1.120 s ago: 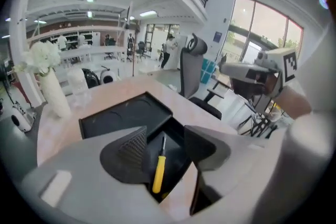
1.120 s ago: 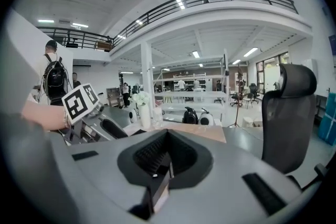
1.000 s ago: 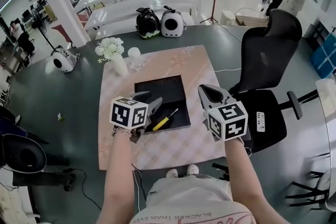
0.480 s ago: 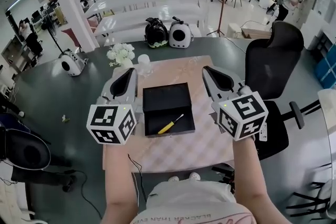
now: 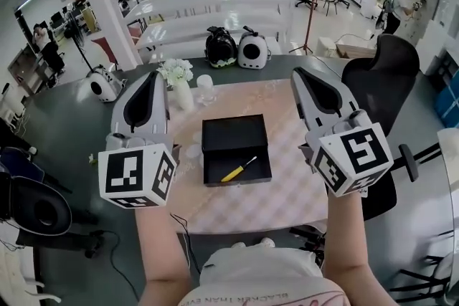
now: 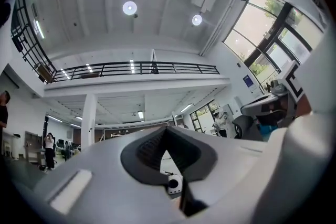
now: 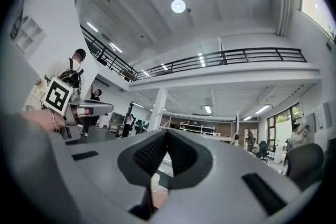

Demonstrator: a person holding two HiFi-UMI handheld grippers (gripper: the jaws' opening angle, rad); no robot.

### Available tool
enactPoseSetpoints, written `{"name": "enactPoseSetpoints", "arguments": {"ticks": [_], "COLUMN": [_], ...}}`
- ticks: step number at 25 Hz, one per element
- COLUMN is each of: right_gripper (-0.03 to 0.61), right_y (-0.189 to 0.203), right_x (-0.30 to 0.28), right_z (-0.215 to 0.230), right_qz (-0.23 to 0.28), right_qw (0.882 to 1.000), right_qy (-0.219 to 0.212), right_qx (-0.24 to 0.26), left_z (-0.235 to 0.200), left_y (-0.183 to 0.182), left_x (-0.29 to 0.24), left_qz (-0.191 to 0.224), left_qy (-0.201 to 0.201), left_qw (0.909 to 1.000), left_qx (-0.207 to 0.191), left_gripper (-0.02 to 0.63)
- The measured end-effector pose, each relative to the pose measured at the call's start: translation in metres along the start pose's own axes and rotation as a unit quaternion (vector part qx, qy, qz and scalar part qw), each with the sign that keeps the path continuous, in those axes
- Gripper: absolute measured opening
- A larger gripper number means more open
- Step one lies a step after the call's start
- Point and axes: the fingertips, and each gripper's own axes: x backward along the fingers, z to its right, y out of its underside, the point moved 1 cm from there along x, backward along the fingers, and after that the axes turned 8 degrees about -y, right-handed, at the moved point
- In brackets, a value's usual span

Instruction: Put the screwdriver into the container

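— How many screwdrivers can be seen, and where?
— One. The screwdriver (image 5: 238, 170) lies slantwise inside the container (image 5: 231, 135), by its near right corner, with the yellow handle nearer the person.
— And containers?
— One, black and open-topped, in the middle of a pink checked mat (image 5: 287, 190) on the dark surface (image 5: 57, 125).
— What about the two grippers?
— The left gripper (image 5: 150, 79) is held up on the container's left and the right gripper (image 5: 301, 75) on its right, both pointing up toward the ceiling. The left one's fingers (image 6: 149, 147) are pressed together with nothing between them. The right one's fingers (image 7: 147, 152) are together too, and also empty.
— Anything else on the surface?
— One vase of white flowers (image 5: 177, 75) and one clear glass (image 5: 206, 87) sit at the mat's far left corner. Two rounded things sit at the far edge, a black helmet (image 5: 220, 48) and a white case (image 5: 252, 52). One white device (image 5: 104, 84) is near the left edge. One black chair (image 5: 380, 75) stands off the right edge.
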Motion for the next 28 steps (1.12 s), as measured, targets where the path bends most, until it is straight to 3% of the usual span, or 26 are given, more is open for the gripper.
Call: {"name": "enactPoseSetpoints", "arguments": {"ticks": [9,28], "right_gripper": [0.005,0.005], "right_y": [-0.011,0.006], "right_x": [0.009,0.008], "right_z": [0.001,-0.015], "right_qz": [0.012,-0.002], "right_qw": [1.0,1.0], "right_qy": [0.018,0.019], "right_qx": [0.009,0.011], "left_z": [0.008,0.009], "left_y": [-0.011,0.002], "left_x": [-0.001,0.009], "left_qz": [0.007,-0.003], "left_qy": [0.001,0.007], "left_qw": [1.0,1.0], "left_qx": [0.0,0.005], "left_gripper": [0.009,0.009]}}
